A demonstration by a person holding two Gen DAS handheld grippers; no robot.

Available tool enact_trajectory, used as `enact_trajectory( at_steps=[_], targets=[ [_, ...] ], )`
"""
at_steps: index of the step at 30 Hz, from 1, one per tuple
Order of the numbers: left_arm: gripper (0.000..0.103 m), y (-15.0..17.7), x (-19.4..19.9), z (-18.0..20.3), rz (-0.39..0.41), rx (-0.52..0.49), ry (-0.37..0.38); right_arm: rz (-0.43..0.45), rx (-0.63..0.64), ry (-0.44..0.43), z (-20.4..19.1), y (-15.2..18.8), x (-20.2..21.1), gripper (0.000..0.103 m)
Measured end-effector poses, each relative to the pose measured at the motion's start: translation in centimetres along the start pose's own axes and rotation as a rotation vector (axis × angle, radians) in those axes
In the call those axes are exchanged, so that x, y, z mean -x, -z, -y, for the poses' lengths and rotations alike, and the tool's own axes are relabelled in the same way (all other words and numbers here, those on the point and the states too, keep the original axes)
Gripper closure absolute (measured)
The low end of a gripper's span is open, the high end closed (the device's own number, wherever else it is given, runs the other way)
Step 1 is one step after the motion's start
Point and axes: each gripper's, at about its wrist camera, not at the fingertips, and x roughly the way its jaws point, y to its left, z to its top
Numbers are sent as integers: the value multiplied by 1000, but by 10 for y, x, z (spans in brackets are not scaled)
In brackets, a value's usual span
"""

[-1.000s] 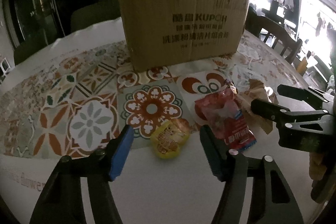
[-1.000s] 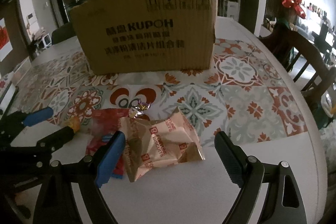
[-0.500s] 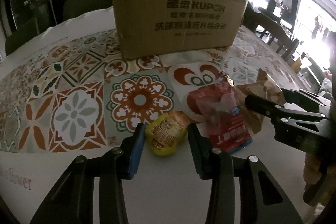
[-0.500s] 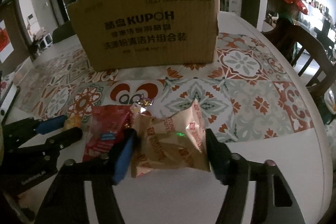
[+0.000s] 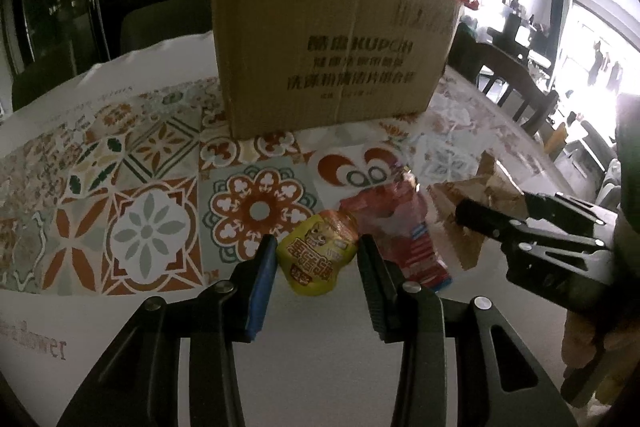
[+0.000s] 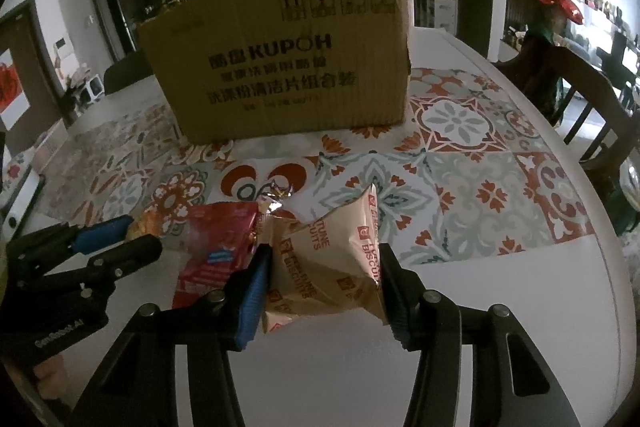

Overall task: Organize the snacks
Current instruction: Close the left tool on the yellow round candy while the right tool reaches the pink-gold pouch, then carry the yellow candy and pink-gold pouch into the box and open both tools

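Jaws of your left gripper (image 5: 318,259) pinch the yellow snack pouch (image 5: 316,257) at lower centre; your right gripper (image 6: 324,273), jaws just closing, squeezes the beige biscuit bag (image 6: 328,263)

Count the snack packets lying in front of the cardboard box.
4: yellow packet between the left jaws, red packet in the middle, tan biscuit bag between the right jaws, small foil candy behind. The box may hide more.

Both grippers are angling downward side by side, the left gripper (image 5: 316,263) clamping a yellow packet and the right gripper (image 6: 324,279), jaws just closing, squeezing a beige bag.
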Motion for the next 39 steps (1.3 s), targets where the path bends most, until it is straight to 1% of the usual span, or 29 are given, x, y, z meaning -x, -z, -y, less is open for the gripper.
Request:
enact_trajectory(
  at_steps=[5, 14, 30, 39],
  targets=[
    [63, -8, 13, 4, 31, 2, 6, 22, -7, -9, 0, -2, 11, 50],
    [63, -16, 43, 11, 99, 1, 3, 99, -4, -24, -5, -12, 42, 50],
    [63, -48, 97, 16, 269, -28, -4, 276, 9, -22, -16, -42, 98, 50],
    [63, -78, 118, 14, 375, -43, -20, 378, 17, -36, -20, -68, 116, 50]
  ],
)
